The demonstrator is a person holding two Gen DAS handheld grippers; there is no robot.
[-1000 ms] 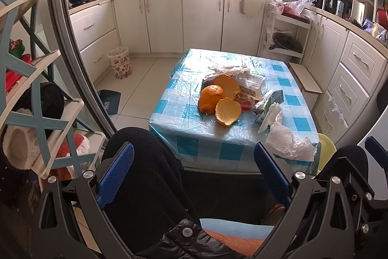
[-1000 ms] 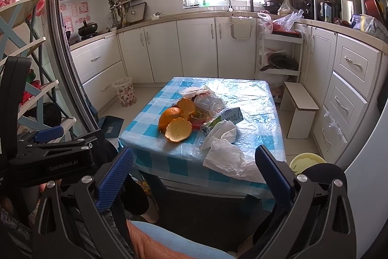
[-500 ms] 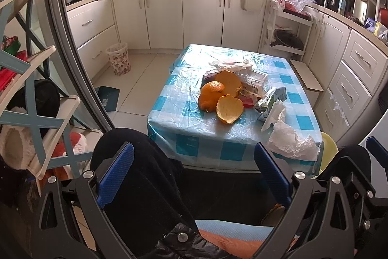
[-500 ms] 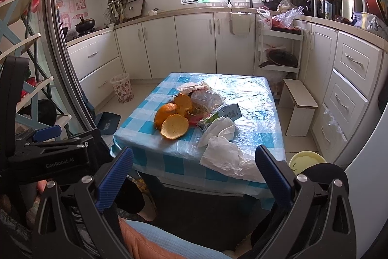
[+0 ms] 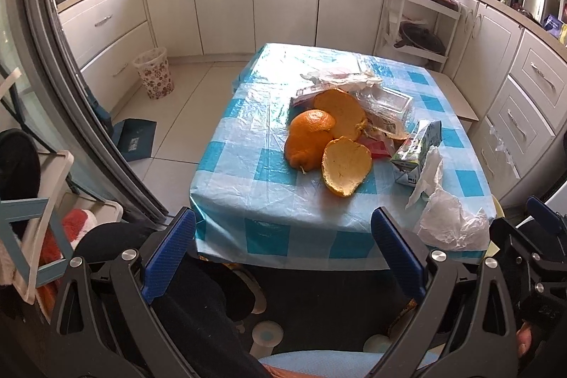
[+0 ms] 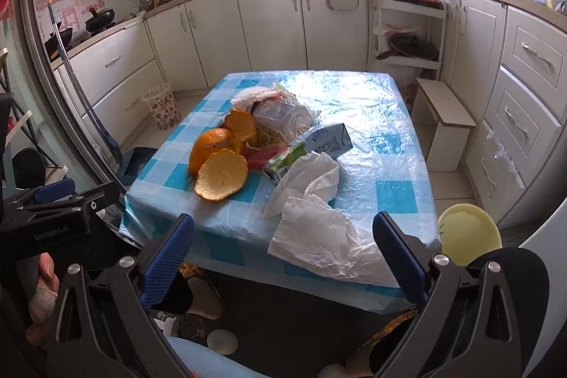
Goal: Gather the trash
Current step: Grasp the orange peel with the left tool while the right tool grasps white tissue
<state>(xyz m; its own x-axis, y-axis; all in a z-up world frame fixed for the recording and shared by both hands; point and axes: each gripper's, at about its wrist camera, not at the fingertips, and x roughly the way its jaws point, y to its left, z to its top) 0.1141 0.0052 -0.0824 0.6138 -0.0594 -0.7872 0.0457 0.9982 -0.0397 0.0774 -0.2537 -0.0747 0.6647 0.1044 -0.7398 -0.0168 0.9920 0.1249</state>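
Note:
A low table [image 5: 248,165] [image 6: 389,144] with a blue-checked plastic cover holds a heap of trash. Large orange peels [image 5: 345,170] [image 6: 221,179] lie at its front. Behind them are a small drink carton [image 5: 418,151] [image 6: 319,144] and clear plastic wrappers [image 5: 386,101] [image 6: 283,116]. A crumpled white tissue [image 5: 446,218] [image 6: 319,229] hangs over the near edge. My left gripper [image 5: 283,250] stands open just short of the table's near edge, nothing between its fingers. My right gripper [image 6: 283,254] is open too, low before the tissue.
A patterned wastebasket [image 5: 154,73] [image 6: 161,107] stands on the floor by the left cabinets. A small white step stool [image 6: 444,126] sits right of the table, a yellow round stool [image 6: 467,234] at its near right corner. A person's dark-clad legs lie below both grippers.
Both grippers have moved forward toward the table, which now looms larger in each view. Both stay open and nothing on the table has shifted.

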